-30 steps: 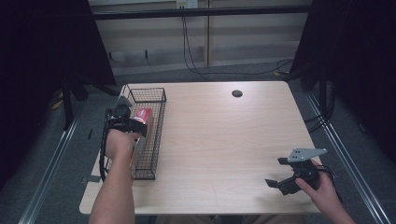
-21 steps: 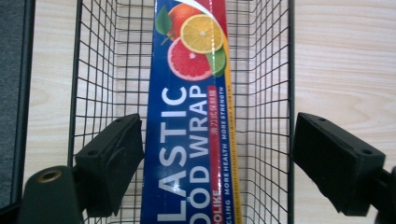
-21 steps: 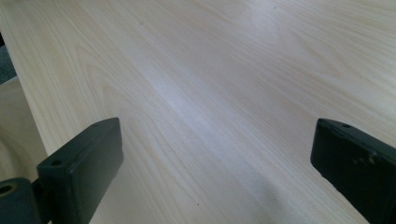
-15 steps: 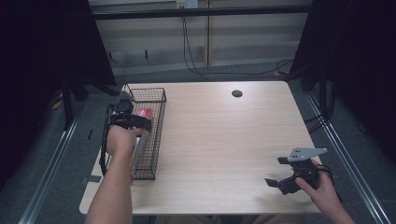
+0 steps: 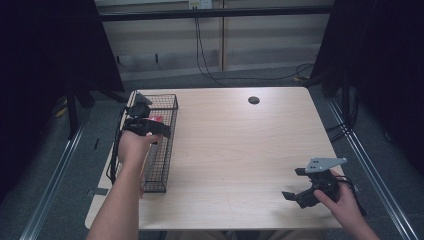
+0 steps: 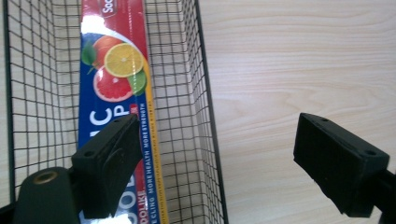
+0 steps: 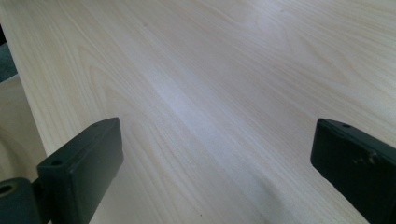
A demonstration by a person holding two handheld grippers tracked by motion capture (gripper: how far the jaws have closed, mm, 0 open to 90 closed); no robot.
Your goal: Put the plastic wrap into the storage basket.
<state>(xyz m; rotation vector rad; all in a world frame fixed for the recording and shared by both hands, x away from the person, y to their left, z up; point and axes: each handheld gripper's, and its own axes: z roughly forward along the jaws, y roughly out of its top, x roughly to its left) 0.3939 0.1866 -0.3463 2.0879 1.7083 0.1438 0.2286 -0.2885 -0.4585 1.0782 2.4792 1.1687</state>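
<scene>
The left claw (image 6: 217, 172) stands wide apart with nothing between its jaws; in the left gripper view one jaw hangs over the inside of a black wire basket (image 6: 205, 116) and the other over bare wood outside the basket's long wall. Under the inner jaw a long red and blue carton (image 6: 119, 88), printed with citrus slices, lies flat along the basket floor, untouched by either jaw. From the high view the left claw (image 5: 150, 127) sits above the far half of the basket (image 5: 160, 165), held by the left hand (image 5: 132, 147), and a small patch of the red carton (image 5: 156, 119) shows just past it. The basket lies lengthwise along the left edge of the pale wooden bench (image 5: 235, 150). A dark round grommet (image 5: 254, 100) sits near the bench's far edge. The right claw (image 5: 300, 185) is well apart, near the front right corner, gripped by the right hand (image 5: 342, 200); its jaws (image 7: 215, 172) are likewise spread wide, holding nothing, above bare bench grain.
</scene>
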